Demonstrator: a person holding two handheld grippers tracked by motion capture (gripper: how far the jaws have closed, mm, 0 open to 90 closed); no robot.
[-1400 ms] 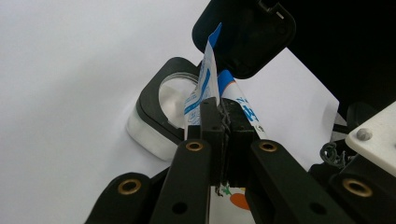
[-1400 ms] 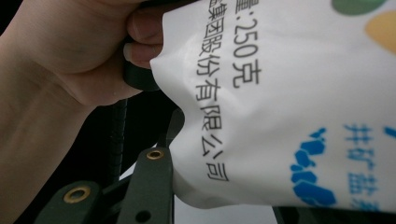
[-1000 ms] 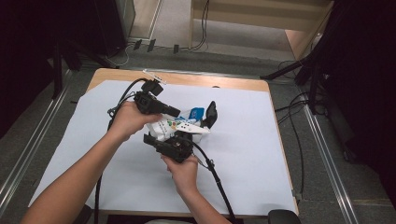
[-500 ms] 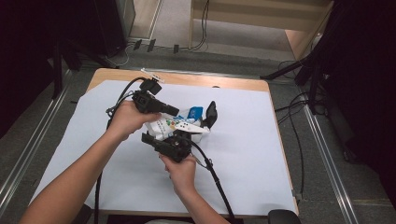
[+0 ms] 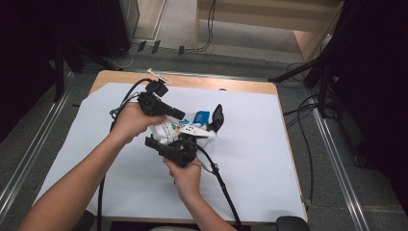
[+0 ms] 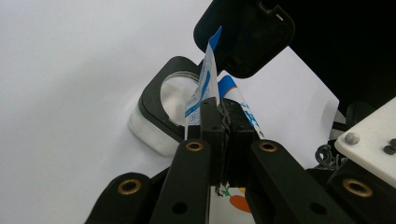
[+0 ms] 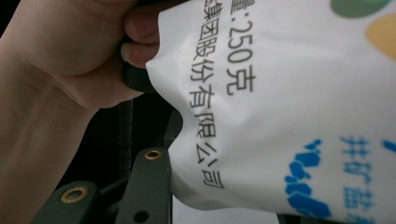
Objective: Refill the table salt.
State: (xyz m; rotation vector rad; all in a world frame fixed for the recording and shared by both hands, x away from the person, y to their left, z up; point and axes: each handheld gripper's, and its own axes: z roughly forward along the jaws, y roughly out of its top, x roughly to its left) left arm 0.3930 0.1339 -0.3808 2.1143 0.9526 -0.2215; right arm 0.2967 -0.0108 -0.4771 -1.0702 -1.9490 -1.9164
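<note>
A white bag (image 5: 179, 129) with blue and coloured print is held up between both grippers above the table's middle. My left gripper (image 5: 181, 114) comes in from the upper left, and its jaws are shut on the bag's (image 6: 205, 86) blue-and-white top edge in the left gripper (image 6: 224, 109) view. My right gripper (image 5: 191, 134) reaches up from below with the bag's (image 7: 289, 102) lower body between its jaws, pressed against the left jaw. Just beyond the bag stands a small clear container (image 6: 156, 116) with a black rim, its black lid (image 5: 217, 118) flipped up.
A white sheet (image 5: 269, 159) covers the wooden table (image 5: 231, 84). Black cables (image 5: 219, 175) trail from both grippers toward the front edge. A small white piece (image 5: 159, 76) lies at the far edge. Dark stands and cables crowd the floor at right.
</note>
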